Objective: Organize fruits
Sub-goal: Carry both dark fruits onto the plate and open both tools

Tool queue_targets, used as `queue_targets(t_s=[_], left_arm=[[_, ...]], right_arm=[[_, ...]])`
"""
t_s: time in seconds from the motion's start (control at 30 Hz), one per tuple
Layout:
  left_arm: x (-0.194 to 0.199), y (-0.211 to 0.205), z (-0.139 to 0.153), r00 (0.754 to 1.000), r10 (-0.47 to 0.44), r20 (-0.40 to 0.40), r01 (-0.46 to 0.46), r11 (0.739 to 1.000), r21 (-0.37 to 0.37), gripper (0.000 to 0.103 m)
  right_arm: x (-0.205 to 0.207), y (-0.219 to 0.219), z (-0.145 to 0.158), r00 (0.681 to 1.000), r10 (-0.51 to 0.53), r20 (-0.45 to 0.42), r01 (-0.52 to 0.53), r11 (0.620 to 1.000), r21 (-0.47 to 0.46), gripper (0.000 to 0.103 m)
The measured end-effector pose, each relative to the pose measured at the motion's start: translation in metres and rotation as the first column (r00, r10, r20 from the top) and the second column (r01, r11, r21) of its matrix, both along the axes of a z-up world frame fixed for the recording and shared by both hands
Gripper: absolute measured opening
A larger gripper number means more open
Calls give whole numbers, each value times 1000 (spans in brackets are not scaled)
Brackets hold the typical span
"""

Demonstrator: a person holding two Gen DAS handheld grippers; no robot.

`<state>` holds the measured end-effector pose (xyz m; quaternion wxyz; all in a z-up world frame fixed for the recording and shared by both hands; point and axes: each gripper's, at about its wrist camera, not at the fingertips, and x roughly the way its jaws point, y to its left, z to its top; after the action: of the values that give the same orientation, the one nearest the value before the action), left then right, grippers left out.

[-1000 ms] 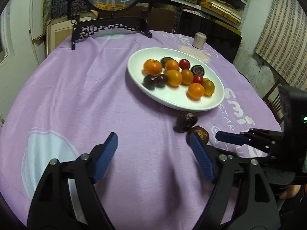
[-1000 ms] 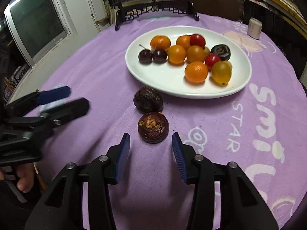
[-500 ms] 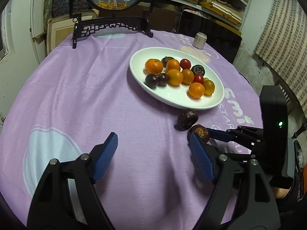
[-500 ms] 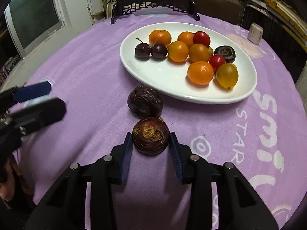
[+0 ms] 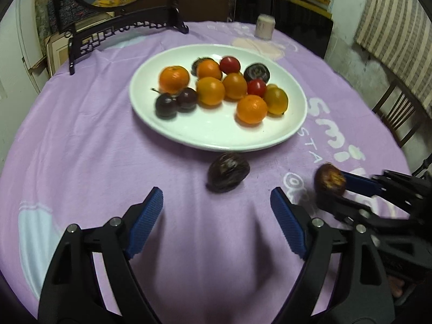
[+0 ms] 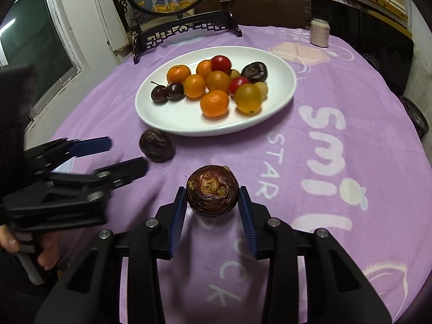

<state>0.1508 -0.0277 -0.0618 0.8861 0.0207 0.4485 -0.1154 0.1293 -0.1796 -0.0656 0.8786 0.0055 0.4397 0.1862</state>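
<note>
- At the near left, the left gripper (image 5: 216, 216) sits spread and empty, its jaws facing the wrinkled dark fruit (image 5: 228, 172) that lies on the purple tablecloth (image 5: 81, 140) just near of the white plate (image 5: 216, 137).
- Further right, the right gripper (image 6: 213, 205) pinches the round brown fruit (image 6: 212, 190), seemingly clear of the cloth. Carry it level over the rim and set it on the bare near part of the plate, so the piled oranges (image 6: 214, 103) don't roll.

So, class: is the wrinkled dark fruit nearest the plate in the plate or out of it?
Out. The wrinkled fruit lies on the purple cloth just in front of the plate rim, with no gripper touching it.
</note>
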Motion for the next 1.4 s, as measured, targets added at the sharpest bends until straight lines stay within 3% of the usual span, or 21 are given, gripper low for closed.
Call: queue_targets(t_s=[0.33, 0.43, 0.5, 0.6, 0.93, 1.13, 1.27, 1.4], left_arm=[[31, -17, -20, 997, 59, -54, -56, 997, 58, 82], [36, -16, -23, 996, 73, -57, -70, 996, 60, 64], [36, -17, -22, 997, 67, -40, -64, 996, 64, 47], [35, -13, -21, 997, 67, -37, -65, 997, 41, 39], [6, 5, -11, 998, 17, -58, -23, 995, -100, 38], [-15, 16, 11, 1000, -14, -14, 12, 990, -143, 38], [-4, 23, 34, 999, 1, 43, 3, 994, -110, 38], [34, 25, 61, 994, 39, 102, -31, 997, -75, 38]], right_arm=[[-3, -27, 0, 1000, -19, 5, 19, 998, 54, 39], [-3, -26, -1, 1000, -12, 1, 12, 998, 59, 39], [-3, -23, -1, 1000, -6, -2, 6, 998, 59, 39], [-5, -18, 1, 1000, 4, 2, -4, 998, 56, 39], [-3, 2, 6, 1000, 21, 1, -21, 1000, 23, 39], [0, 16, 13, 999, 43, 12, -44, 999, 9, 39], [16, 25, 31, 997, 71, 41, -71, 997, -14, 39], [47, 33, 58, 991, 83, 106, -79, 996, -40, 39]])
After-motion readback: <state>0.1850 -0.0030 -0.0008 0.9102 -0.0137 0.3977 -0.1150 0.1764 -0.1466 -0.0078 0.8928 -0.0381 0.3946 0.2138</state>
